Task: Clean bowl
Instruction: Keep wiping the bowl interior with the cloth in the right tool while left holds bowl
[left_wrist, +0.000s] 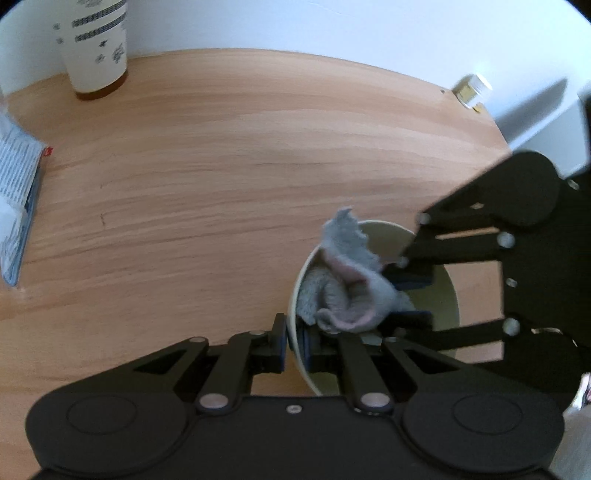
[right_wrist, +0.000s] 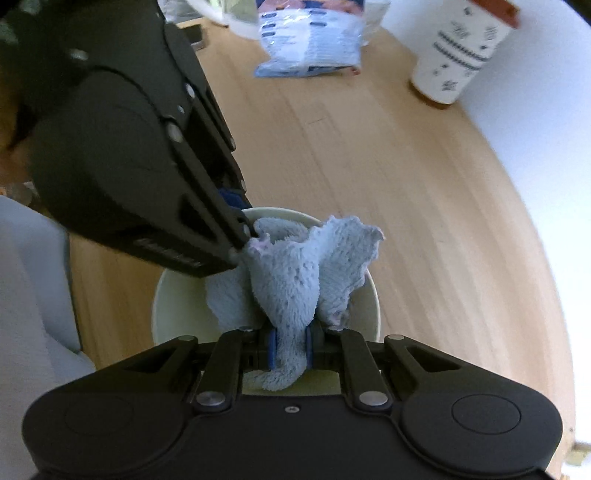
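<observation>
On the wooden table (left_wrist: 221, 155), you are working a fluffy grey-blue cloth (right_wrist: 295, 266) around the inside of a pale bowl (right_wrist: 371, 306), and the job is looking well under way but not finished. Your left tool (left_wrist: 293, 343) is clamping the bowl's near rim (left_wrist: 295, 295), one finger outside the wall and the other inside, steadying it where it is sitting near the table's right edge. Your right tool (right_wrist: 290, 349) is pinching a bunched fold of the cloth between its blue pads (right_wrist: 272, 349), nearly closed on it, with the rest of the fabric fanning up over the far rim and a tail hanging down below the pads. The cloth is pressing against the left and far inner wall; the bare cream floor (left_wrist: 443, 295) on the right side of the bowl is showing uncovered in the left wrist view, and whether it is already wiped or still dirty is too blurred to tell. By the look of things, you are mid-wipe: grip and contact are established, while the remaining wall, the bottom, and lifting the cloth clear are still ahead. A paper cup (left_wrist: 94, 44) and a blue-and-white packet (right_wrist: 310, 44) are standing well apart at the far side.
</observation>
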